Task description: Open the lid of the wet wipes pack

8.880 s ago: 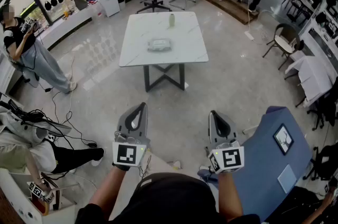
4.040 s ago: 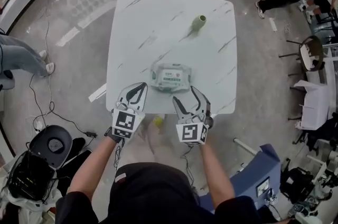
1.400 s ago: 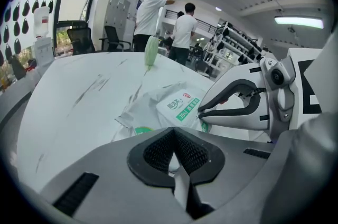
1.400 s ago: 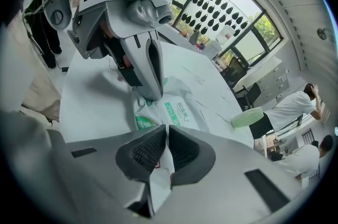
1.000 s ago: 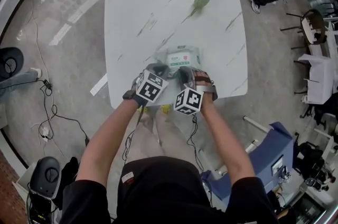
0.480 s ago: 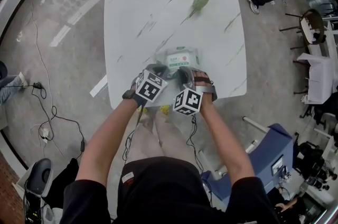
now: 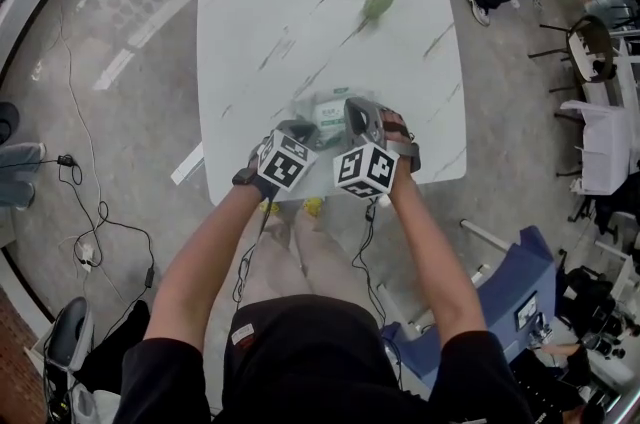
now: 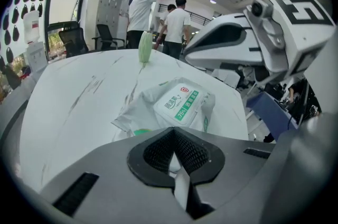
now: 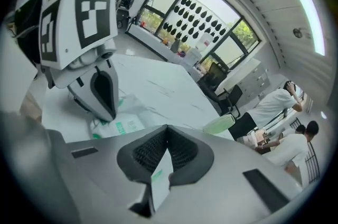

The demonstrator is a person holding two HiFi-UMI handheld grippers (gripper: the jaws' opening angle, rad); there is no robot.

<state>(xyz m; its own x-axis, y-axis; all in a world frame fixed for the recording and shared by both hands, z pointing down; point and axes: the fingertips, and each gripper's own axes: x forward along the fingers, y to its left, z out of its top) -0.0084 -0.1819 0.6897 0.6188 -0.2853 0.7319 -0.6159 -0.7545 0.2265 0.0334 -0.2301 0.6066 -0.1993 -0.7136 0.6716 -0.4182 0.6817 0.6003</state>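
Our left gripper (image 7: 298,128) clenched the near film edge of the wet wipes pack (image 8: 179,103); our right gripper (image 7: 356,108), its jaws just closing, pinched a thin white-green flap (image 9: 160,180).

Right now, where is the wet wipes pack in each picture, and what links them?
Head view: wet wipes pack at the table's near edge.
Left gripper view: centre, just past the jaws.
Right gripper view: lower left.
Shared landmark: the green bottle, beyond it.
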